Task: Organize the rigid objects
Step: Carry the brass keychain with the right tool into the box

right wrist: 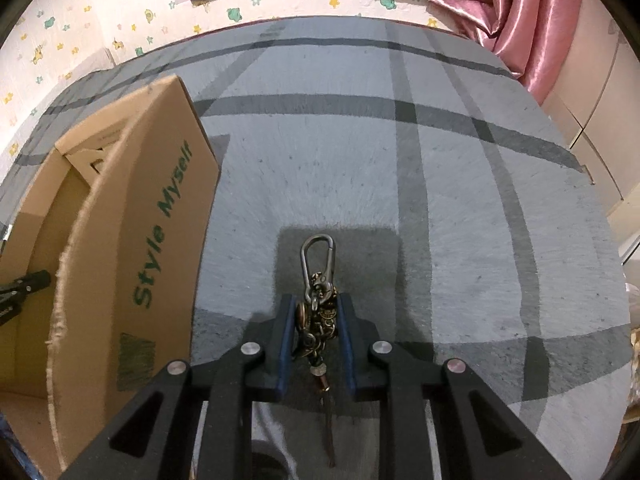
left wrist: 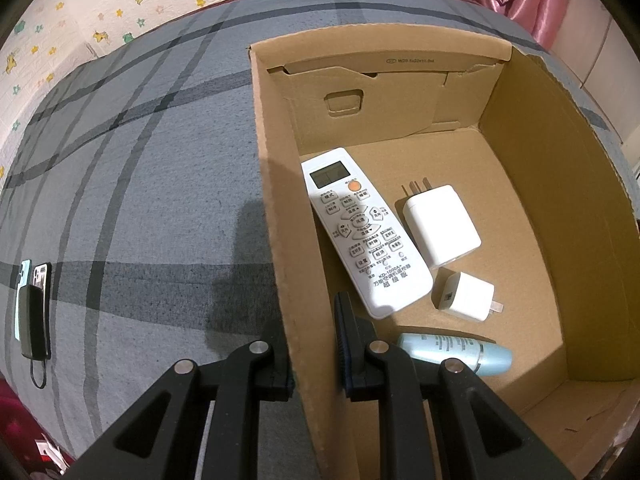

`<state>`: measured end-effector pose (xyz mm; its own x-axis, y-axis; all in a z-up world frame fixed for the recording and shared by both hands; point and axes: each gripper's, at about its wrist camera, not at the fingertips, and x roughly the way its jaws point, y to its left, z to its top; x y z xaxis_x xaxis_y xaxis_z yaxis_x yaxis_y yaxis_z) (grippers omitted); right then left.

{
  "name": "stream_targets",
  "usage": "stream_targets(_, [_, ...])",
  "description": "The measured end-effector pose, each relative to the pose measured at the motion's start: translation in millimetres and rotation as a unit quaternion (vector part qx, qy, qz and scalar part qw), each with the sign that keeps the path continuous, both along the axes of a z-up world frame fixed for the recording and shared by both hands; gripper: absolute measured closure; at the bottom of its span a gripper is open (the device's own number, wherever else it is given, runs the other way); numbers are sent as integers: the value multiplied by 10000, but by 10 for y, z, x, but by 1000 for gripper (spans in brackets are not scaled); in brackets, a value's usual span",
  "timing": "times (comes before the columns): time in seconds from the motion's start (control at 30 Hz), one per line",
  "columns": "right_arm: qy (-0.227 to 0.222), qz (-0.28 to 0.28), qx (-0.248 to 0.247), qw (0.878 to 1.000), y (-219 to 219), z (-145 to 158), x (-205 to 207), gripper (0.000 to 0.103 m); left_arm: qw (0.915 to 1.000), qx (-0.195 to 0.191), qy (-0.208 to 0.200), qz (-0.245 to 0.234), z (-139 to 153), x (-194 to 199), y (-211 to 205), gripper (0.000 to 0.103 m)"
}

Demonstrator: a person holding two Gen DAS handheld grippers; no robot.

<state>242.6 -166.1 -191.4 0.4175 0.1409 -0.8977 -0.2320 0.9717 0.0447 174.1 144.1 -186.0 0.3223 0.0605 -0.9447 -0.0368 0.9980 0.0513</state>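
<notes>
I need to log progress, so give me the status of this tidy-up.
Done: the remote, two white chargers and a pale blue bottle lie in the cardboard box. In hand: the right claw is closed around a keychain on the grey plaid cloth, beside the box; the left claw straddles the box's wall. Left: the phones on the cloth.

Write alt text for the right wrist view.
The right hand-held gripper closes on a metal keychain with a carabiner, over a grey plaid cloth. An open cardboard box printed "Style Myself" stands to its left.
</notes>
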Motion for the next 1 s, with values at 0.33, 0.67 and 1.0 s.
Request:
stream_targets(0.33, [-190, -66, 31, 9998, 3, 275, -76, 82, 10000, 5, 20, -6, 1, 9, 10, 85])
stream_targets(0.67, [-414, -42, 52, 9991, 62, 572, -124, 82, 10000, 4, 32, -1, 4, 24, 12, 85])
stream_targets(1.0, [-740, 90, 98, 9972, 244, 964, -126, 82, 10000, 4, 37, -1, 6, 25, 11, 85])
